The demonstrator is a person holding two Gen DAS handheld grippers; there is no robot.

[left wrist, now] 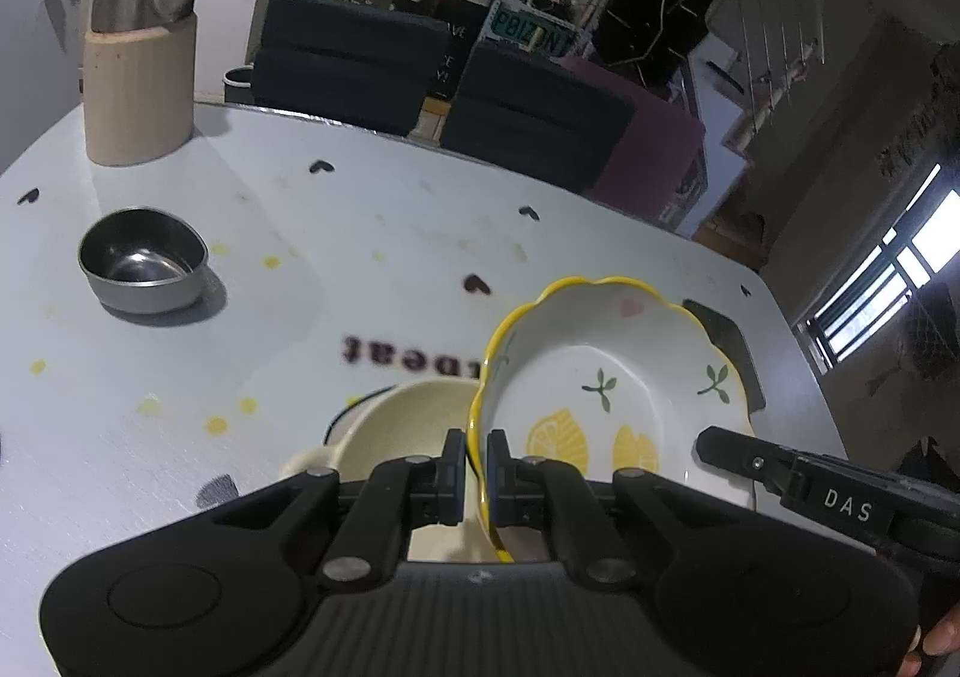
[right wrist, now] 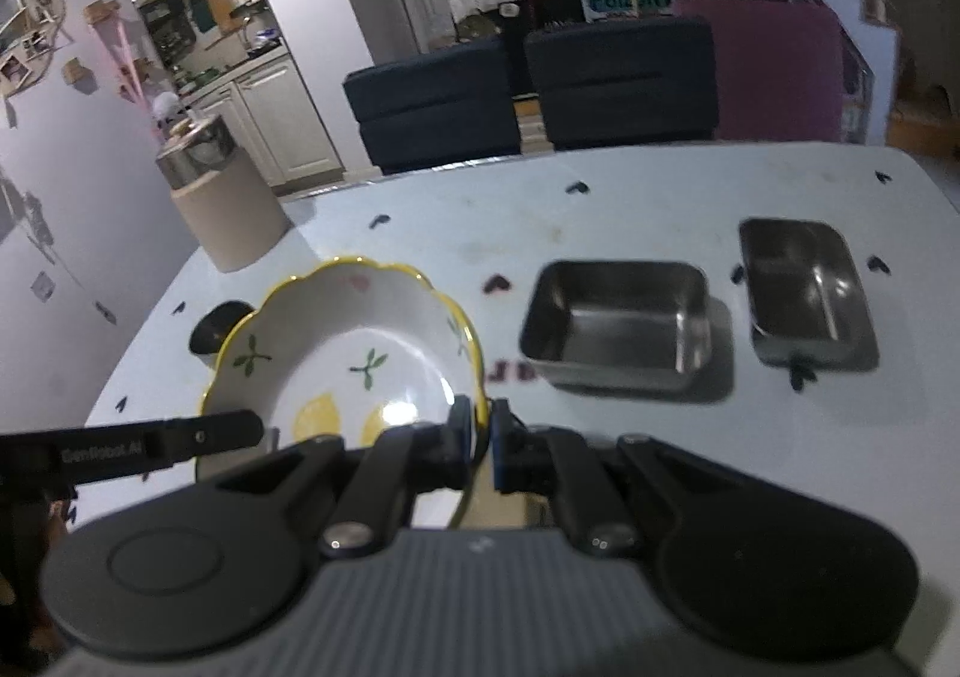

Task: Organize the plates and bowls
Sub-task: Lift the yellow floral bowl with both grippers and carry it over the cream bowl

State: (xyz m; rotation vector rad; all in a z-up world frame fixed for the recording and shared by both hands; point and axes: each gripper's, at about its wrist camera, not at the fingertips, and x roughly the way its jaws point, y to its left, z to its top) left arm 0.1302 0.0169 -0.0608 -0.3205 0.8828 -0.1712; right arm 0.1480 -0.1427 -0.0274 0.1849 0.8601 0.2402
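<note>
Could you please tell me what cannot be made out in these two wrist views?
- Cream bowl, left wrist view: its near and right parts hidden by the lemon bowl and the left gripper.
- Dark item, left wrist view: mostly behind the lemon bowl, unidentifiable.
- Table print, left wrist view: blurred and part covered, unreadable.
- Two metal trays, right wrist view: motion-blurred, fine detail lost.
- Lemon bowl's underside: unseen in both.
</note>
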